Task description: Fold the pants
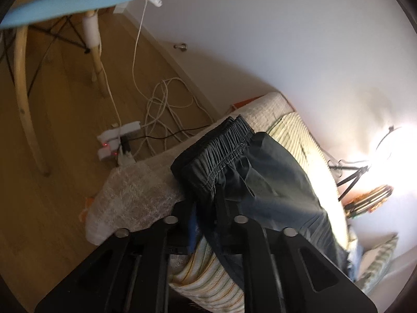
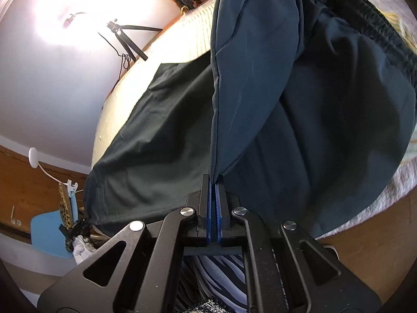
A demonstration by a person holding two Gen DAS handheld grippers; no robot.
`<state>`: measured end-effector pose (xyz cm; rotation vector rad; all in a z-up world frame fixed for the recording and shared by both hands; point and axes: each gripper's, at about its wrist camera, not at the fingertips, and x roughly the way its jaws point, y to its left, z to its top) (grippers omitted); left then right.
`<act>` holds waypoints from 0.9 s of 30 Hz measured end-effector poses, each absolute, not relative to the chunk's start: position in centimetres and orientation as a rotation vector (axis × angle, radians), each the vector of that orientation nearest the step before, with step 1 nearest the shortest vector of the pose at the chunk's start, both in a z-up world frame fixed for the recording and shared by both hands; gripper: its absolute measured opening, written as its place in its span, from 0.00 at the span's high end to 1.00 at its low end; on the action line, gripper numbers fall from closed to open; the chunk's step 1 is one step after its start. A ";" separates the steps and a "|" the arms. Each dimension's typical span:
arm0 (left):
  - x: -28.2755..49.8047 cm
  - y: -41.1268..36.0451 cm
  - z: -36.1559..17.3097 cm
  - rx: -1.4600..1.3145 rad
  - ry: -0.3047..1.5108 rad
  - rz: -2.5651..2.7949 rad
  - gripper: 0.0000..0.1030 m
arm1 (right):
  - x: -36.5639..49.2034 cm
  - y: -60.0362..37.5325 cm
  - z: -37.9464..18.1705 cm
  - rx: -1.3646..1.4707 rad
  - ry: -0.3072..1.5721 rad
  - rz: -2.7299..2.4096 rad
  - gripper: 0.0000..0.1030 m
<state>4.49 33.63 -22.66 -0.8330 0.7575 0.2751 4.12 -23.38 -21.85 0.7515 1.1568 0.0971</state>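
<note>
The right gripper [image 2: 214, 182], its blue-padded jaws pinching a fold of the dark teal elastic-waist pants [image 2: 299, 104], lifts cloth above a bed with a striped cover [image 1: 294, 135]; the left gripper [image 1: 206, 208] has pants fabric between slightly parted jaws, whether gripped is unclear, white cables [image 1: 166, 96] on the wooden floor beyond

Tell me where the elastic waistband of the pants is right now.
In the left wrist view the waistband lies at centre on the bed's near edge, just beyond the left gripper, with the power strips on the floor to its left.
</note>
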 end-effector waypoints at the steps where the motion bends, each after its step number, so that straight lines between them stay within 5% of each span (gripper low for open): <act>1: 4.5 33.5 -22.3 -0.812 0.765 0.294 0.78 | 4.1 -23.4 -22.0 0.760 1.159 0.102 0.96; 10: 3.7 29.1 -16.6 -0.554 0.736 0.304 0.76 | 4.2 -23.7 -22.3 0.743 1.173 0.111 0.96; 20: 9.0 12.0 -14.0 -0.417 0.821 -0.247 0.71 | 4.4 -24.8 -19.2 0.619 1.089 0.101 0.89; 21: 9.7 9.4 -14.0 -0.396 0.837 -0.317 0.71 | 4.5 -25.0 -18.9 0.603 1.087 0.083 0.86; 23: 10.7 5.7 -14.3 -0.373 0.866 -0.429 0.71 | 4.9 -25.8 -18.1 0.577 1.075 0.038 0.58; 25: 11.5 1.5 -14.9 -0.336 0.905 -0.543 0.71 | 5.5 -26.8 -17.1 0.587 1.052 -0.005 0.40; 27: 11.8 -1.6 -15.5 -0.297 0.937 -0.621 0.71 | 6.5 -27.7 -15.8 0.579 1.022 -0.035 0.37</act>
